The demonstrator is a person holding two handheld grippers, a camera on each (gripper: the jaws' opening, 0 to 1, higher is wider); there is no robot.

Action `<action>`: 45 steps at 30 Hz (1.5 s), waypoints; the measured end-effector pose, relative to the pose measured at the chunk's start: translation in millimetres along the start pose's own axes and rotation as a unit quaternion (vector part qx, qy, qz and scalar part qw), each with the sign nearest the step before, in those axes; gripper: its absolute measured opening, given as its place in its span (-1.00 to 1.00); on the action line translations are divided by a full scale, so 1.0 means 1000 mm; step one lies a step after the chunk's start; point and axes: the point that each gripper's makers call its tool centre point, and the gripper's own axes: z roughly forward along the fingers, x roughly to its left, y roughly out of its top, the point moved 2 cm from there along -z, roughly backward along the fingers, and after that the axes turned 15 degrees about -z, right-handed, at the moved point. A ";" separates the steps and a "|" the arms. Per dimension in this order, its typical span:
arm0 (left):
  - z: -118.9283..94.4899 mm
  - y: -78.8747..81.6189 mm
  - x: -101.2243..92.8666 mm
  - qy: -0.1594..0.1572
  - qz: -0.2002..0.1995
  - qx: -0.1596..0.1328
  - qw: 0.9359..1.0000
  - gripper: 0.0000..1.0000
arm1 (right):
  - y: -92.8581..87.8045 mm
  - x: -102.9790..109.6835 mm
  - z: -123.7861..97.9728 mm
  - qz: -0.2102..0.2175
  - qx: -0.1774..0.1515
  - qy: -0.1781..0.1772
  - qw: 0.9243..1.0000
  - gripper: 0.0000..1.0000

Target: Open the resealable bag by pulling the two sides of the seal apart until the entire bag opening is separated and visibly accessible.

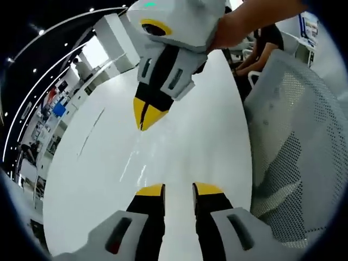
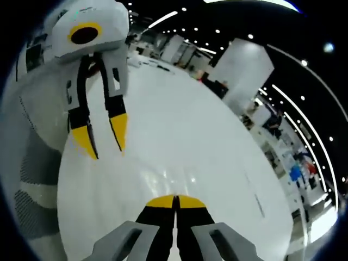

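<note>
In the left gripper view my left gripper (image 1: 179,190) rises from the bottom with its yellow-tipped jaws apart and nothing between them. My right gripper (image 1: 145,114) comes down from the top, held by a hand (image 1: 244,22), its tips pressed together over the white table (image 1: 206,125). In the right gripper view my right gripper (image 2: 175,201) is shut, with nothing that I can make out between its tips. My left gripper (image 2: 103,138) hangs open at the upper left. Faint glossy streaks (image 1: 136,166) lie on the table between the two grippers; I cannot tell whether they are clear film or reflections.
A grey mesh chair (image 1: 293,141) stands against the table's edge, seen also beside the left gripper (image 2: 32,185). A seated person (image 1: 263,46) is at the table's far end. Desks and shelves (image 2: 293,163) line the room beyond.
</note>
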 end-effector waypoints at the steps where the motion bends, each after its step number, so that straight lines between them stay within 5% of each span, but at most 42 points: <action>1: -0.003 -0.005 0.003 0.003 -0.014 0.001 1.000 -0.66 | 0.000 0.000 0.001 -0.004 0.000 -0.001 1.000 -1.00; 10: -0.017 -0.033 0.015 0.030 -0.057 0.004 0.998 -0.67 | -0.006 -0.010 0.011 -0.005 0.004 -0.004 1.000 -1.00; 25: -0.023 -0.049 0.022 0.048 -0.086 0.004 0.995 -0.68 | -0.014 -0.038 0.020 -0.035 0.020 -0.050 0.998 -1.00; 38: -0.025 -0.058 0.023 0.051 -0.088 0.014 0.995 -0.71 | -0.022 0.003 0.017 -0.037 0.012 0.017 0.999 -1.00; 45: -0.021 -0.055 0.020 0.047 -0.082 0.016 0.995 -0.72 | -0.024 0.018 0.017 0.029 0.010 0.043 0.999 -0.92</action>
